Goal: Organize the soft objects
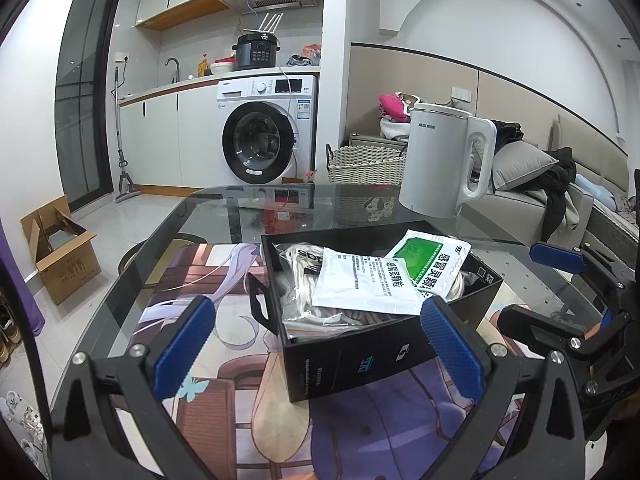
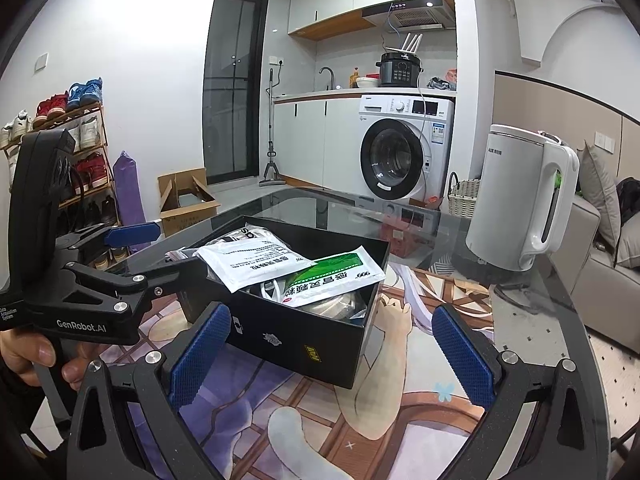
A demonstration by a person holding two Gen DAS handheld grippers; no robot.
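Observation:
An open black box point(image 1: 360, 356) point(image 2: 304, 336) stands on a printed mat on the glass table. A white sachet point(image 1: 360, 284) point(image 2: 248, 260) and a green-and-white sachet point(image 1: 430, 258) point(image 2: 332, 276) lie on top of bagged white cables point(image 1: 298, 276) inside it. My left gripper point(image 1: 316, 344) is open and empty, its blue pads point(image 1: 184, 344) either side of the box's near wall. My right gripper point(image 2: 330, 344) is open and empty, just in front of the box's corner. The left gripper also shows in the right wrist view point(image 2: 132, 236), at the box's left side.
A white electric kettle point(image 1: 448, 160) point(image 2: 520, 196) stands on the glass table point(image 1: 224, 208) behind the box. A cardboard box point(image 1: 60, 248), a wicker basket point(image 1: 366, 162) and a washing machine point(image 1: 266, 132) are on the floor beyond. A sofa point(image 1: 532, 196) is on the right.

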